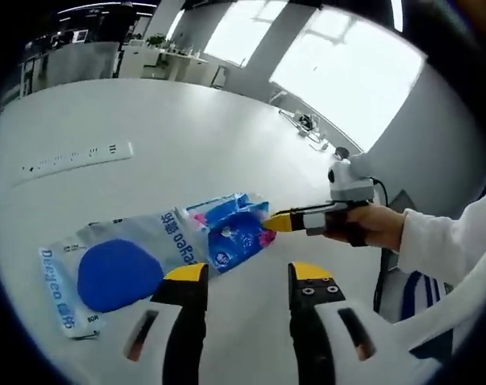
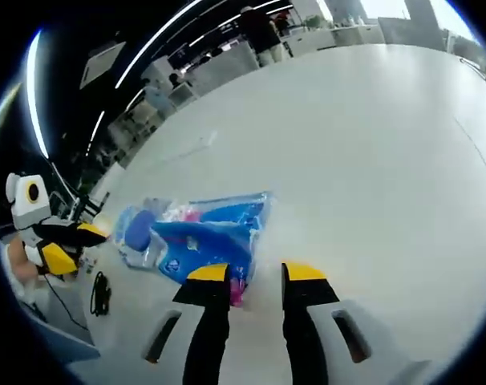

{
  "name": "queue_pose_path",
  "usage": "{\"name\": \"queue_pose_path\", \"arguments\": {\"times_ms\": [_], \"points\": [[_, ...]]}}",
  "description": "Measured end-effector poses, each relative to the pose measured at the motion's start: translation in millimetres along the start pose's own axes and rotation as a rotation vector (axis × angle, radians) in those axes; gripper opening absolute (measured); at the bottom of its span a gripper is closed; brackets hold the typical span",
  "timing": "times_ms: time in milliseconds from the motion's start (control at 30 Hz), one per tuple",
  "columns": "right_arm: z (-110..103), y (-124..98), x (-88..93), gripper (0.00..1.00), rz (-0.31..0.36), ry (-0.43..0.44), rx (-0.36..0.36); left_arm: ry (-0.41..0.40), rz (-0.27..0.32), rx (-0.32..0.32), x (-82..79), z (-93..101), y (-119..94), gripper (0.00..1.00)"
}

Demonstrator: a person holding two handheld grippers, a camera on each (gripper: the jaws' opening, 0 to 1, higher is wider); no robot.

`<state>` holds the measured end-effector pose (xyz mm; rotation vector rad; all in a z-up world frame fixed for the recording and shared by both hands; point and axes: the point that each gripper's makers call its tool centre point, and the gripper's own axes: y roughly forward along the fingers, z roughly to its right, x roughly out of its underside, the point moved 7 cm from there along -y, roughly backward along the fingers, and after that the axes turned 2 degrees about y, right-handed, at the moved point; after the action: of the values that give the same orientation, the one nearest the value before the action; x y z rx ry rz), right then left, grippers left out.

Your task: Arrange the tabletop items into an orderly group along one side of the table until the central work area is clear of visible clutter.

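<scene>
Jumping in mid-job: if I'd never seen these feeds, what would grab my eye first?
The clear plastic packet with bright blue contents, lying on the white table just beyond the open left gripper. In the left gripper view, the right gripper reaches in from the right, its yellow tips at the packet's edge. A white power strip lies farther back.

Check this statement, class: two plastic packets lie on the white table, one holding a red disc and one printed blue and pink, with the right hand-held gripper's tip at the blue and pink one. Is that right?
One detail is wrong: the disc is blue, not red, as the left gripper view shows. The rest stands: two packets lie on the white table, and the right hand-held gripper has its tip at the blue and pink packet.
</scene>
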<state>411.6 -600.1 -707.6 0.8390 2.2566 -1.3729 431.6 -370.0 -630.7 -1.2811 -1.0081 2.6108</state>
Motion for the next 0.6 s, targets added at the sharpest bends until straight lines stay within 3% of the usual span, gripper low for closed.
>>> {"name": "queue_pose_path", "arguments": {"times_ms": [267, 367, 500, 600], "points": [[-12, -9, -3.0, 0.42, 0.025, -0.053, 0.007, -0.022, 0.028, -0.028, 4.4, -6.5, -18, 0.52], [-18, -14, -1.7, 0.44, 0.026, -0.061, 0.007, -0.035, 0.014, -0.039, 10.1, -8.3, -24, 0.56], [-23, -19, 1.4, 0.51, 0.03, -0.058, 0.004, -0.052, 0.046, -0.043, 12.9, -7.7, -33, 0.62], [-30, -25, 4.5, 0.57, 0.036, -0.05, -0.001, -0.054, 0.036, -0.09, 17.3, -13.1, -39, 0.73]]}}
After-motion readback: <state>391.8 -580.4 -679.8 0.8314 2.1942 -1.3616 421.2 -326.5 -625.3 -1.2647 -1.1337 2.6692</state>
